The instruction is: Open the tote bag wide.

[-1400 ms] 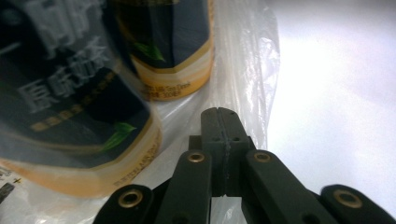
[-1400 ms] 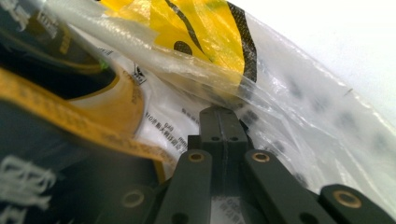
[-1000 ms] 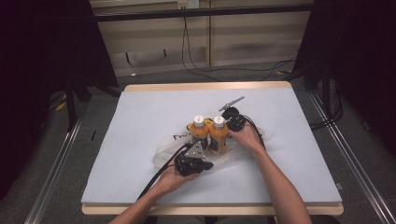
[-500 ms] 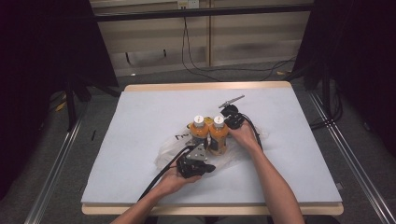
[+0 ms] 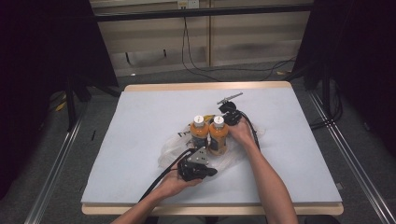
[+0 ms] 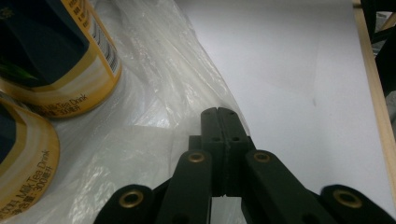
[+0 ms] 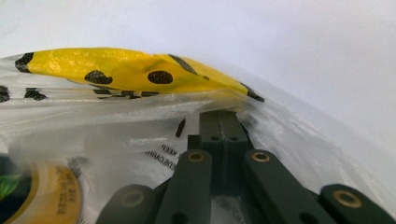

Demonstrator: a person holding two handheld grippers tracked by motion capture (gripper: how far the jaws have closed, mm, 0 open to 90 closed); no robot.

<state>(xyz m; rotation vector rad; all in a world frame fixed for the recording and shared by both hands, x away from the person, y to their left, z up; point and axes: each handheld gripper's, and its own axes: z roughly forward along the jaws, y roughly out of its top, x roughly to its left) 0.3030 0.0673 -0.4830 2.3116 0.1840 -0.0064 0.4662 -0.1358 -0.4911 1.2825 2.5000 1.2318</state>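
Note:
Two milk tea bottles (image 5: pixel 199 133) (image 5: pixel 218 135) with white caps stand side by side on a crumpled clear plastic bag (image 5: pixel 170 149) in the middle of the table. My left gripper (image 5: pixel 212 171) lies at the bag's near edge, in front of the bottles. In its own view its jaws (image 6: pixel 218 112) are pressed together on the film's edge (image 6: pixel 154 93), with the bottles' bases (image 6: pixel 56 56) at the left. My right gripper (image 5: pixel 226 114) sits just right of the bottles. Its jaws (image 7: pixel 219 114) are shut on a fold of the bag (image 7: pixel 93 130) under a yellow black-spotted print (image 7: pixel 130 70).
The white table top (image 5: pixel 140 116) has a wooden rim. A cable trails from each gripper toward the person. Black frame legs and cables stand on the floor beyond the far edge.

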